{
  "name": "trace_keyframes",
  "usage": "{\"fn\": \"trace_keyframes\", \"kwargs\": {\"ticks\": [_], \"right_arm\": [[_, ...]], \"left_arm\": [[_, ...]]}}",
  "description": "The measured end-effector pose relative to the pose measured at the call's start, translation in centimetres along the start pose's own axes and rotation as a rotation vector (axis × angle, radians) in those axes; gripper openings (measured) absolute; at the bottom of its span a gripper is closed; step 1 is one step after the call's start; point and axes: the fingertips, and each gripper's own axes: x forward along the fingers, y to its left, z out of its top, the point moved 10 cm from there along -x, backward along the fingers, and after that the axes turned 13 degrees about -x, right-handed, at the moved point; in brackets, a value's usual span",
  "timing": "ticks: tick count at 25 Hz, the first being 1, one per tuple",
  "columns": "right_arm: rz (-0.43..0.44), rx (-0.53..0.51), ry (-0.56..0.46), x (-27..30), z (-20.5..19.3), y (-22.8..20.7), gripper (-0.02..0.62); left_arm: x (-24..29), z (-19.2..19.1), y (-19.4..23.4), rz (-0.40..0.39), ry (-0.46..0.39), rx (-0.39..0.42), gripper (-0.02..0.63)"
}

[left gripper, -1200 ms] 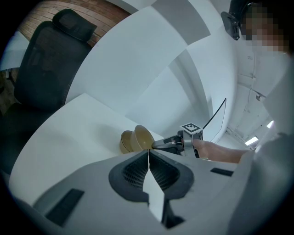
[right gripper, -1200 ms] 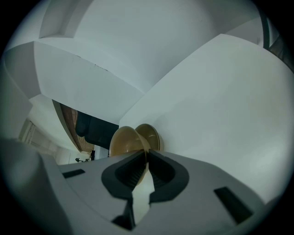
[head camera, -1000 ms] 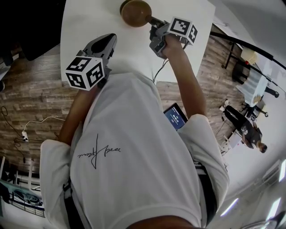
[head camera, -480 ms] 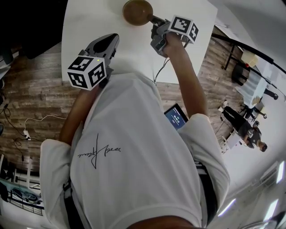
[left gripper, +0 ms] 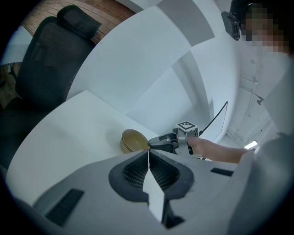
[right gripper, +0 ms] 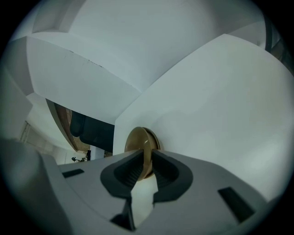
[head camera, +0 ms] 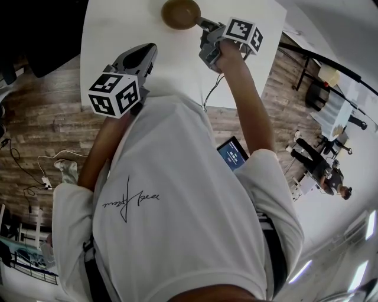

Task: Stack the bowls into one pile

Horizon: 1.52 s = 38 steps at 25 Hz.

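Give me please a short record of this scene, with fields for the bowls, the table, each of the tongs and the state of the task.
bowls: brown, nested in one pile, seemingly two, upright
table: white, bears the pile
right tongs: at the side of the pile, opening, a bowl rim between them
left tongs: shut, nothing between them, over the table, apart from the pile
task state: the pile seems made; the right tongs are letting go
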Motion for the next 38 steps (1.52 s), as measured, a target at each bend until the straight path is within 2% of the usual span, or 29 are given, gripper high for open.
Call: {"fn": "trace_keyframes", "kwargs": {"ticks": [3,11,14,21,29,38], "right_arm": [[0.009,0.004,0.005,0.0,-0.1,0.2,0.069],[0.012,-0.029,-0.006,-1.4,-0.5,0.3,0.069],[0.012,-0.072,-0.017,-2.7,-1.2,0.2,0.069],[0.008,-0.238,-0.066,-6.7,-3.4,-0.3,0.055],[-0.032,-0.486,-0.106,-11.4,-7.2,-0.8,0.034],[-0.028,-0.757,-0.149,-16.5,-11.2,-1.2,0.015]], "left_arm": [[-0.2,-0.1,0.1,0.007,-0.007,-0.01,0.0],[-1.2,-0.5,-0.3,0.036,-0.048,-0.013,-0.001],[-1.8,-1.1,-1.1,0.054,-0.07,0.001,0.0],[-2.3,-3.5,-4.2,0.084,-0.1,0.055,0.0],[-3.5,-6.7,-7.2,0.129,-0.134,0.119,0.0],[-2.8,-9.7,-10.6,0.16,-0.189,0.164,0.0]]}}
